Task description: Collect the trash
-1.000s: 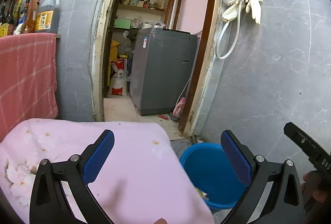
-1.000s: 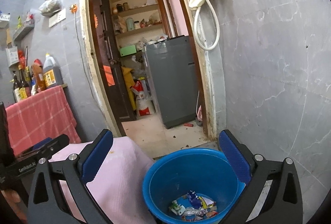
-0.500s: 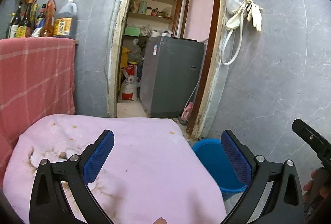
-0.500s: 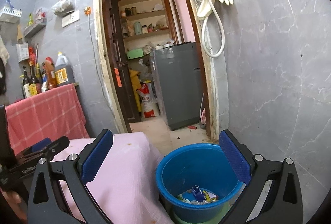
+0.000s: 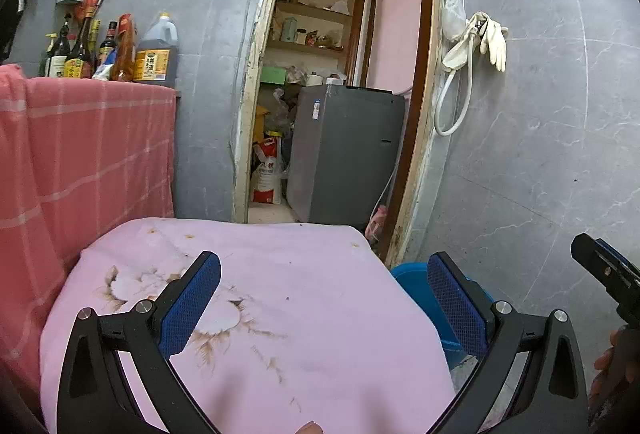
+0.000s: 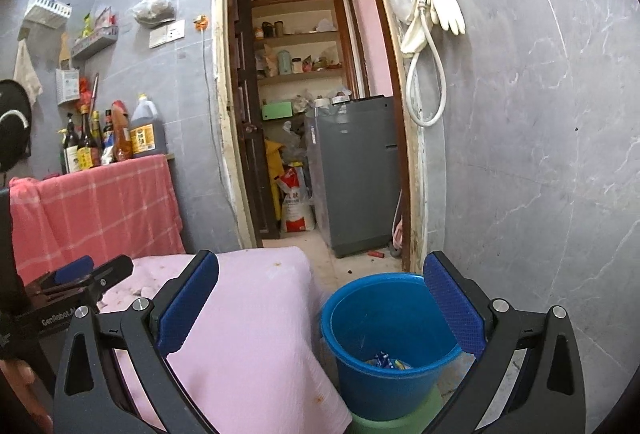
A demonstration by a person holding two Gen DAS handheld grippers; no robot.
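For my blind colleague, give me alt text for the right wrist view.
An open, empty right claw points at a blue bucket holding some wrappers, beside a pink cloth. Behind, a doorway shows shelves and a grey appliance.

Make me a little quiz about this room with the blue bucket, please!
1. True or false: the blue bucket has wrappers in it.
2. What hangs on the wall by the doorway? A) rubber gloves B) a hat C) a clock
3. What colour cloth covers the table?

Key: 1. True. 2. A. 3. Pink; the left gripper and right gripper are both open and empty.
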